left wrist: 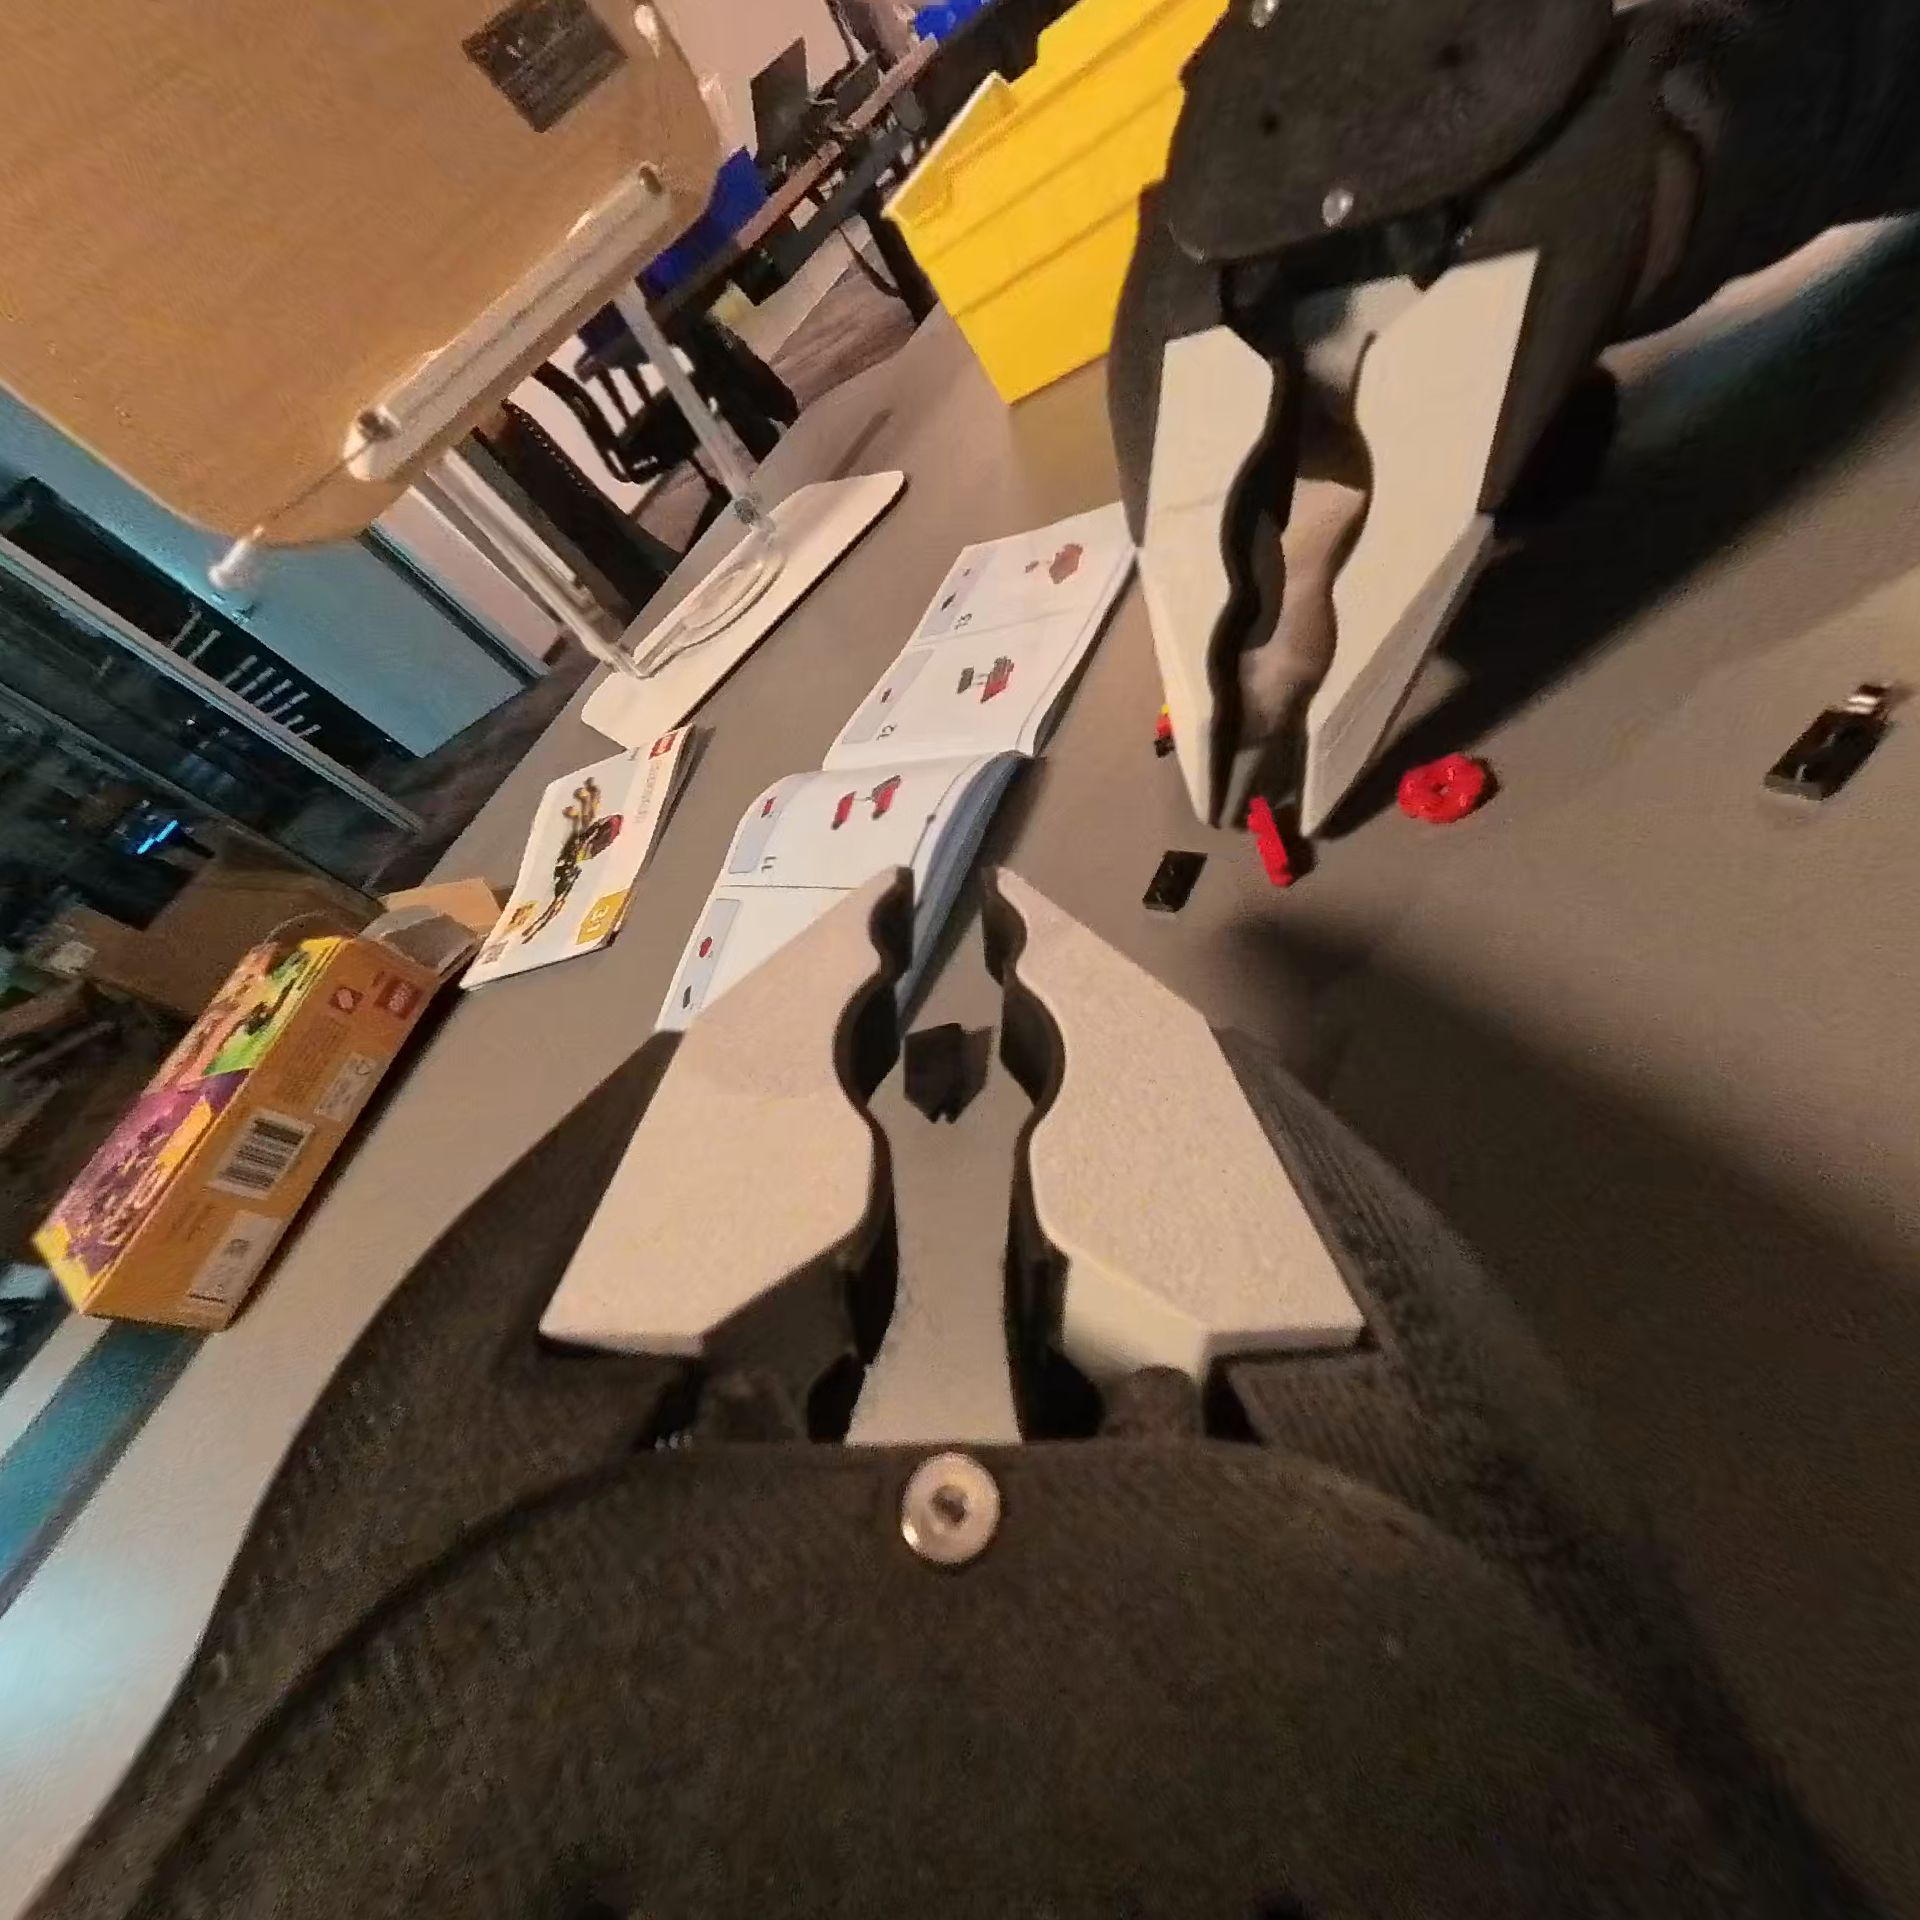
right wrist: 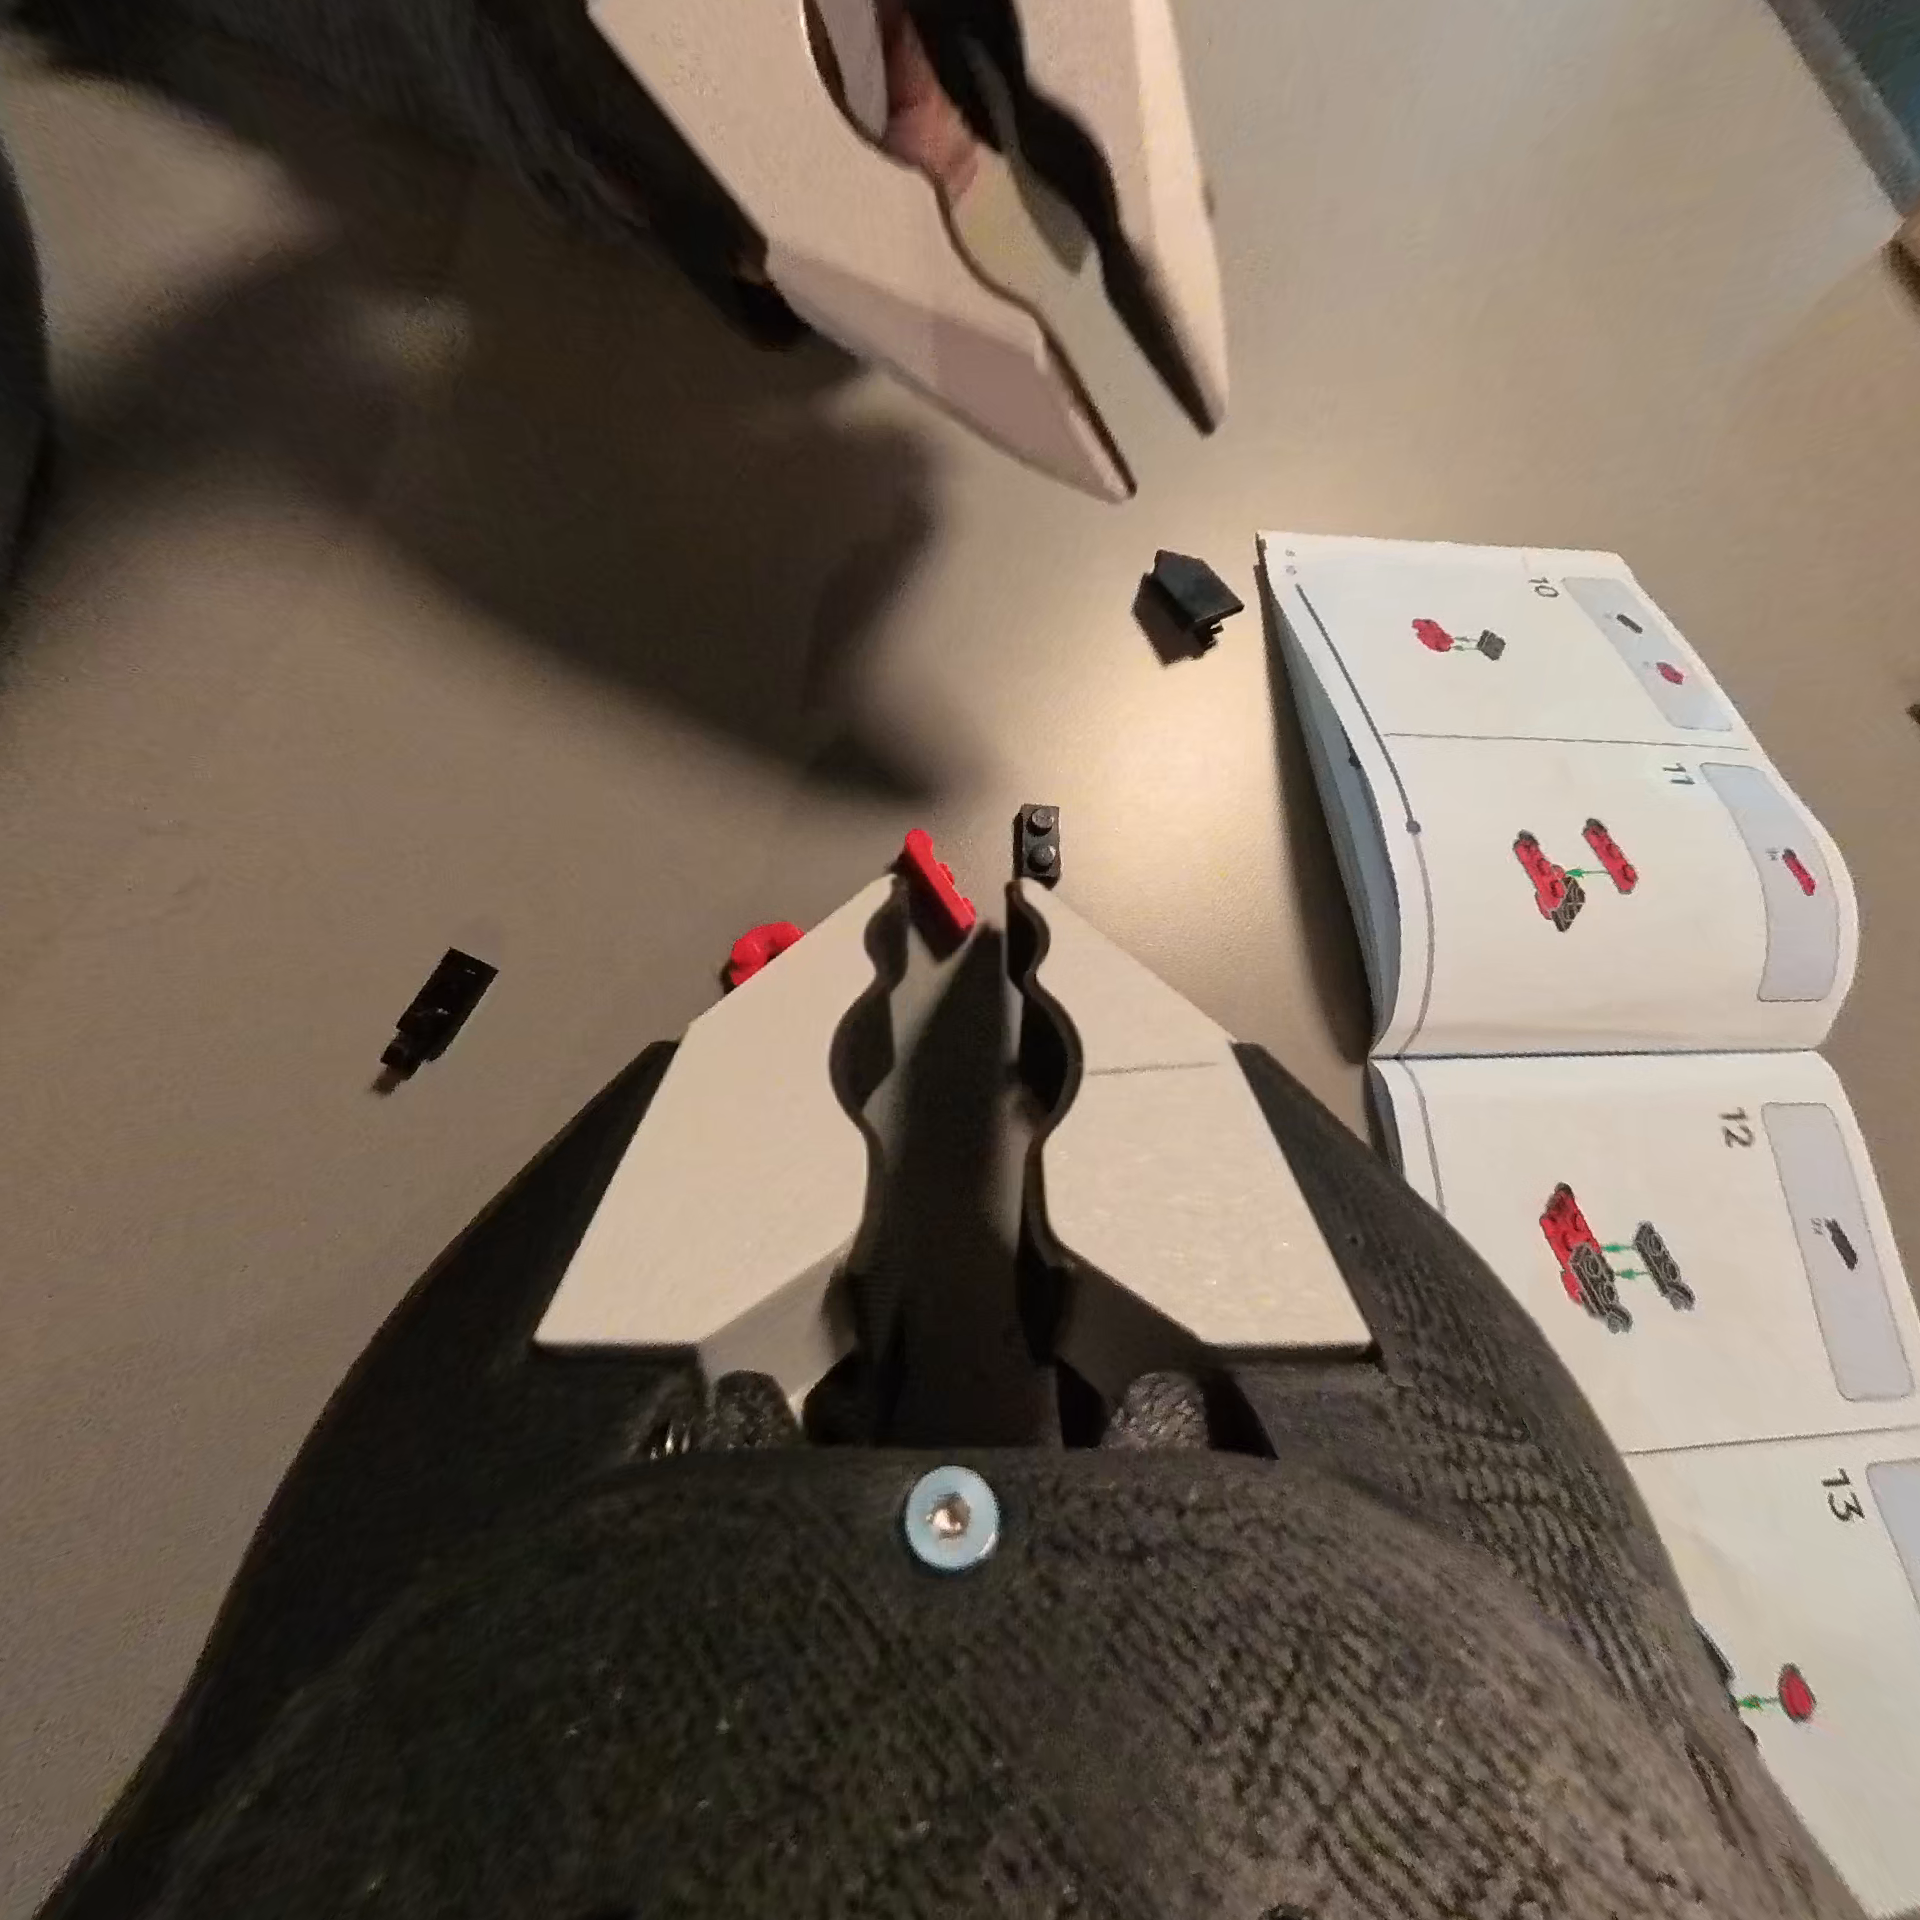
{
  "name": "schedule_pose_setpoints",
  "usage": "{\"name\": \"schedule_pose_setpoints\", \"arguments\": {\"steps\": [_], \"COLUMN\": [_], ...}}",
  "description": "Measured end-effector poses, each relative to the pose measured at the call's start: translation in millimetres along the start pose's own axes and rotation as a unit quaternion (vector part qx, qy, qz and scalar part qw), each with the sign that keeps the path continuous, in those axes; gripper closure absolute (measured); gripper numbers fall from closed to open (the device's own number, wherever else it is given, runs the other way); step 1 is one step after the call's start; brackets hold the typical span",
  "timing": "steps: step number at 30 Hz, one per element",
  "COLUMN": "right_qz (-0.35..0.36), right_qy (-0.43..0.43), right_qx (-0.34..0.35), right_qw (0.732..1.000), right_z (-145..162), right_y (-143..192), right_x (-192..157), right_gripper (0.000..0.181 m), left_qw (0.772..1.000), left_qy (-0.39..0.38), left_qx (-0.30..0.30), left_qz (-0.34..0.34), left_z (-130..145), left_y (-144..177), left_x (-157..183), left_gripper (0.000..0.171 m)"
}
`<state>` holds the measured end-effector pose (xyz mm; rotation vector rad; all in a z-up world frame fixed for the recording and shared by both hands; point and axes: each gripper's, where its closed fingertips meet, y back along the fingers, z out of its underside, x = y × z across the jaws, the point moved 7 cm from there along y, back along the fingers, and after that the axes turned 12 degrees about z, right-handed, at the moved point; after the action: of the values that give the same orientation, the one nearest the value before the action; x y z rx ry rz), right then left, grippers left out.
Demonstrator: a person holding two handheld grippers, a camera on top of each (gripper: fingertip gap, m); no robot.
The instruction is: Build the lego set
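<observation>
A grey matte table (left wrist: 1558, 1143) bears a stack of bright yellow plastic bins (left wrist: 1029, 197) at its far end. Near them a flat white rounded base plate (left wrist: 821, 540) carries a clear acrylic stand (left wrist: 665, 416), which holds up a tan cork-like board (left wrist: 260, 208) with a small dark plaque (left wrist: 540, 57)

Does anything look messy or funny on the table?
A little. The red plate sits tilted at the right gripper tips instead of lying flat, and the set's box lies on its side with its flap open. Loose pieces are scattered, which is normal mid-build.
</observation>
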<state>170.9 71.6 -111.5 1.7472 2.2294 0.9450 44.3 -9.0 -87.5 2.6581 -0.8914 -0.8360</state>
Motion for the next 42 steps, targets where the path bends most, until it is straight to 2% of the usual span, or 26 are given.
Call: {"name": "schedule_pose_setpoints", "arguments": {"steps": [7,10,12,15,20,22,25,27,31,35,42], "right_qz": [0.002,-0.085,-0.130,-0.133,-0.121,-0.120,-0.111,-0.107,-0.119,-0.132,-0.152], "right_qy": [-0.026,-0.013,-0.004,0.023,0.029,0.025,0.017,0.010,-0.020,-0.028,-0.048], "right_qx": [0.024,0.049,0.039,0.011,-0.004,-0.005,-0.008,-0.003,0.033,0.053,0.088], "right_qw": [0.999,0.995,0.991,0.991,0.992,0.993,0.994,0.994,0.992,0.989,0.983], "right_z": [-3.3,-2.7,2.0,7.8,8.9,8.9,8.8,7.3,-3.3,-9.6,-18.9], "right_y": [2.8,13.4,18.7,17.0,13.5,13.2,12.2,11.8,12.6,13.0,15.9], "right_x": [6.5,-4.3,-10.8,-15.5,-16.8,-16.3,-14.3,-12.9,-15.0,-19.1,-22.8], "right_gripper": [0.165,0.163,0.158,0.155,0.165,0.167,0.168,0.168,0.168,0.168,0.168], "left_qw": [1.000,1.000,1.000,1.000,0.999,0.996,0.981,0.969,0.939,0.937,0.935], "left_qy": [-0.008,-0.012,-0.016,-0.021,-0.038,-0.066,-0.147,-0.214,-0.335,-0.342,-0.348], "left_qx": [-0.005,-0.001,0.001,0.004,0.015,0.029,0.042,0.022,-0.018,-0.009,-0.007], "left_qz": [-0.003,-0.004,-0.004,-0.003,0.017,0.049,0.119,0.123,0.082,0.069,0.068], "left_z": [0.0,-0.7,-1.1,-1.7,-4.9,-8.4,-12.3,-11.6,-11.0,-14.7,-14.9], "left_y": [-2.7,-1.8,-1.4,-0.8,0.2,0.9,1.8,-0.5,-6.4,-4.8,-4.3], "left_x": [0.2,1.0,1.8,3.2,11.0,21.2,47.1,59.7,74.8,75.4,77.0], "left_gripper": [0.163,0.164,0.165,0.165,0.165,0.162,0.156,0.152,0.142,0.142,0.155]}}
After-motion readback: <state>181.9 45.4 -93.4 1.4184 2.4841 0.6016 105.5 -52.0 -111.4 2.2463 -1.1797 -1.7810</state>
